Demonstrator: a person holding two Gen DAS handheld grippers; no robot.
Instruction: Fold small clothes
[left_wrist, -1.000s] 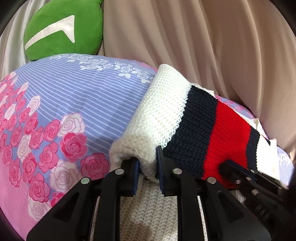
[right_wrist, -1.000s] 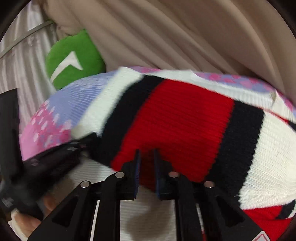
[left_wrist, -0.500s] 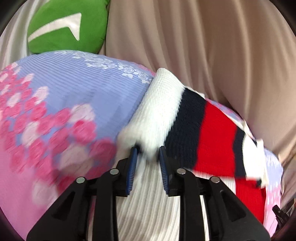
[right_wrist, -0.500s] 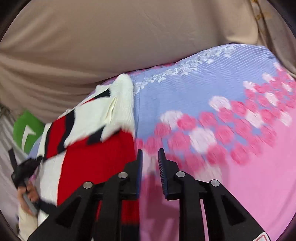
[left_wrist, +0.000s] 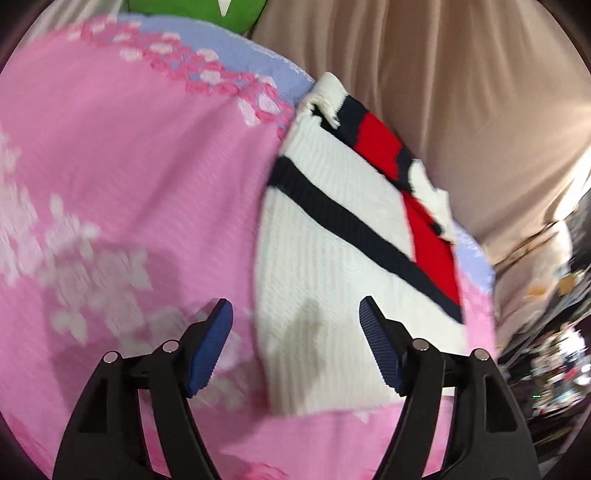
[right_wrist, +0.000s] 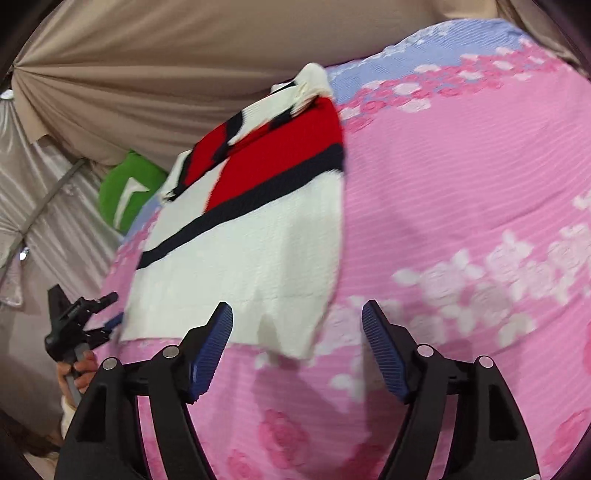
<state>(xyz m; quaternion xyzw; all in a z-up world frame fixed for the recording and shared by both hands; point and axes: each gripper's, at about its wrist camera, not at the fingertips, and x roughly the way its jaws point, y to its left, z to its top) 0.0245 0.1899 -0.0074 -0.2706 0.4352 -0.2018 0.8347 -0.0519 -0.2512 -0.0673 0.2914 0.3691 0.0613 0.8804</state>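
Sweater lies folded on the bed; both jaws just spread, empty; next, pinch its near hem squarely.

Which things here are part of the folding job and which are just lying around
Part of the job:
- knitted sweater, white with red and navy stripes, lying on the bedspread
- left gripper, open and empty
- right gripper, open and empty

Just lying about:
- floral bedspread, the work surface
- green cushion
- beige curtain
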